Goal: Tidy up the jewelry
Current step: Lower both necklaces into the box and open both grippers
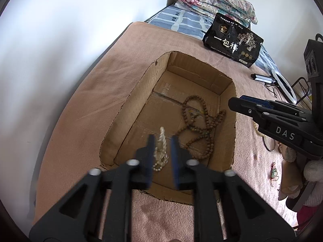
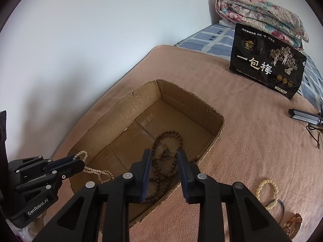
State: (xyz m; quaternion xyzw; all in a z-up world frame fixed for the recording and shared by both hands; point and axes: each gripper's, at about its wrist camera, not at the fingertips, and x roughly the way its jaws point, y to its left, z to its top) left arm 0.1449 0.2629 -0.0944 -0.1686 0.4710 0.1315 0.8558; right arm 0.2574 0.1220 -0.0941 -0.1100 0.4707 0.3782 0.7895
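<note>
Inside the cardboard box (image 1: 226, 92), the pearl necklace (image 1: 161, 151) hangs between the parted left tongs (image 1: 163, 147).

left gripper (image 1: 163, 147) and right gripper (image 2: 164, 162) were matte black plastic, blue finger pads, silver screws, white "DAS" and "GenRobot.AI" lettering

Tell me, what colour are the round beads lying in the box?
Brown, like wood: the long bead necklace shows best in the left wrist view.

Blurred white pearl strand (image 1: 160, 141) between left gripper (image 1: 162, 144) fingers; gold-rimmed round trinket (image 2: 293, 224) cut off by frame edge, too small to identify.
</note>
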